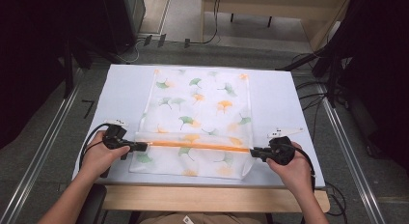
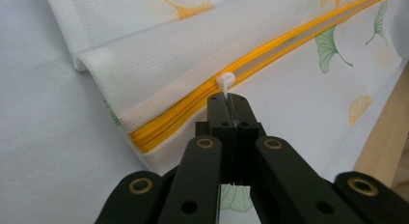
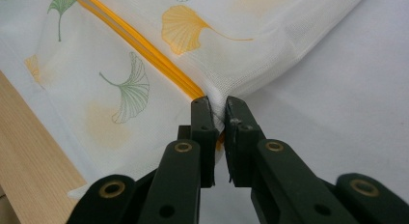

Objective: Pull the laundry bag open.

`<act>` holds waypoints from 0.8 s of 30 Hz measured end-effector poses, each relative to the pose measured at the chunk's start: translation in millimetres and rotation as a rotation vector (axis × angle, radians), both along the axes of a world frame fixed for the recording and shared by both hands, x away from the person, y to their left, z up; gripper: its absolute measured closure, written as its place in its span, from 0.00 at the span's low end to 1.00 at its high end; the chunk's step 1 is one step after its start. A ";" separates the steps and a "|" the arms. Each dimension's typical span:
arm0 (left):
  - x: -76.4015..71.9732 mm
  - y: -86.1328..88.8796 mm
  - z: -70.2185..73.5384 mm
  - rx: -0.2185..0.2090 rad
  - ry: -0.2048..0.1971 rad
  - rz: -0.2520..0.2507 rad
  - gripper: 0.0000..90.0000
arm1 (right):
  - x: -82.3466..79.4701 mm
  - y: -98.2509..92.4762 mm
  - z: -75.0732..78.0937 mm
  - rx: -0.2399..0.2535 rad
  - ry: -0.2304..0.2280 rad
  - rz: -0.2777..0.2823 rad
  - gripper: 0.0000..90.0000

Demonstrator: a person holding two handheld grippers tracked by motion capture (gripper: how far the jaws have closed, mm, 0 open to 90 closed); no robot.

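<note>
High view: one mesh bag (image 1: 197,120) lies near the table's (image 1: 284,98) front edge, its single orange zipper (image 1: 197,145) running parallel to that edge. Left gripper (image 1: 143,147) fingers pinch the white pull (image 2: 224,81); right gripper (image 1: 254,151) fingers clamp the bag's corner (fabric between).

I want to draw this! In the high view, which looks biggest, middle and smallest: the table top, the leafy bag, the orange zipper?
1. table top
2. leafy bag
3. orange zipper
</note>
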State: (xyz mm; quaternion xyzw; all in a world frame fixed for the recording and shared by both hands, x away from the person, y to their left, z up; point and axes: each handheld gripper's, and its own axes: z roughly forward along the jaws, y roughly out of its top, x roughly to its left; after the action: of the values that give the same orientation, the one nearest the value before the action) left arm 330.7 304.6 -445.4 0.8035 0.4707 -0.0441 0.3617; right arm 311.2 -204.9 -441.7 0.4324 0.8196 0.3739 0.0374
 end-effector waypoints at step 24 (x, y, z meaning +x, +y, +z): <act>-0.8 -1.9 -0.6 0.006 0.000 0.001 1.00 | 0.7 -0.8 -1.6 -0.010 0.003 0.004 0.94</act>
State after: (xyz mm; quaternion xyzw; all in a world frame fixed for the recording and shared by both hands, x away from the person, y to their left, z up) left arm 329.9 302.7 -446.0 0.8042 0.4714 -0.0427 0.3593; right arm 311.9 -205.8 -443.4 0.4311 0.8225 0.3692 0.0374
